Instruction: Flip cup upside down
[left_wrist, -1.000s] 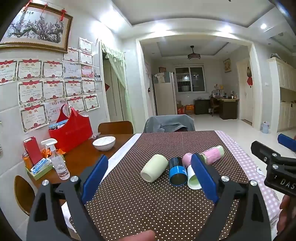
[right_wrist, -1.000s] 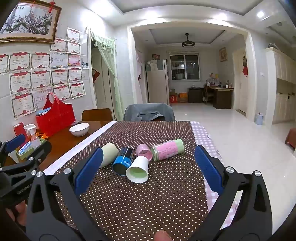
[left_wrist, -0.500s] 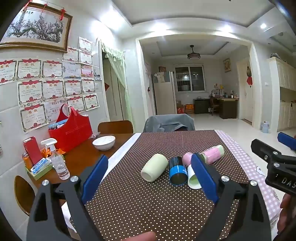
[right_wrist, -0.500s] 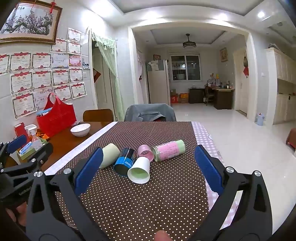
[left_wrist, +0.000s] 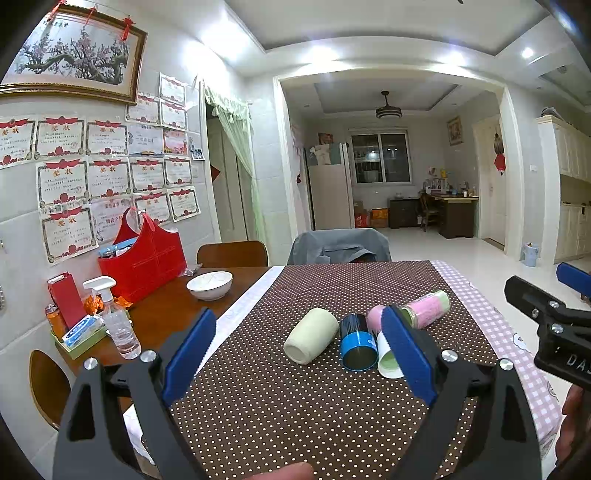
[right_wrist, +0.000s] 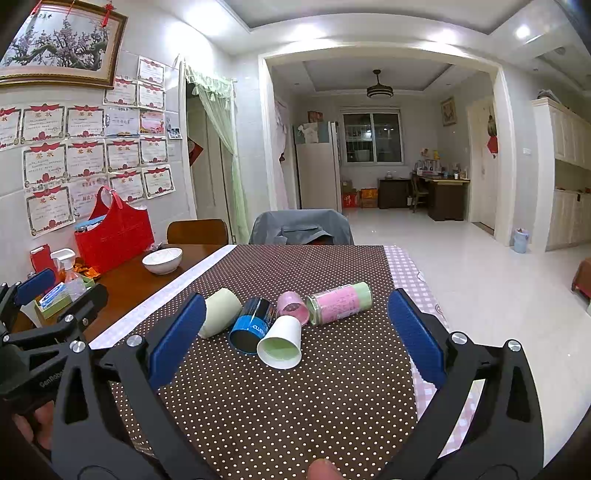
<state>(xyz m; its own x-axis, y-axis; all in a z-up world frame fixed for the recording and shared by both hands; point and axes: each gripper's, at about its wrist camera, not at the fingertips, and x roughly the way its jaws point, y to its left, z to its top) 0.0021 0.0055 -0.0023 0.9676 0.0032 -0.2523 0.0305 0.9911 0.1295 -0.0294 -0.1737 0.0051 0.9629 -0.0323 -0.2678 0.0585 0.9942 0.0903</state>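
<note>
Several cups lie on their sides in a cluster on the brown dotted cloth: a cream cup, a blue-rimmed dark cup, a white paper cup, a small pink cup and a pink-and-green tumbler. My left gripper is open and empty, above the cloth short of the cups. My right gripper is open and empty, also short of them. Each gripper shows at the edge of the other's view.
A white bowl, a red bag, a spray bottle and a small tray of items stand on the bare wood at the left. Chairs stand at the far end. The table's right edge has pink checked cloth.
The right gripper has edged slightly forward and lower towards the cups. The left gripper has hardly moved. Both stay open.
</note>
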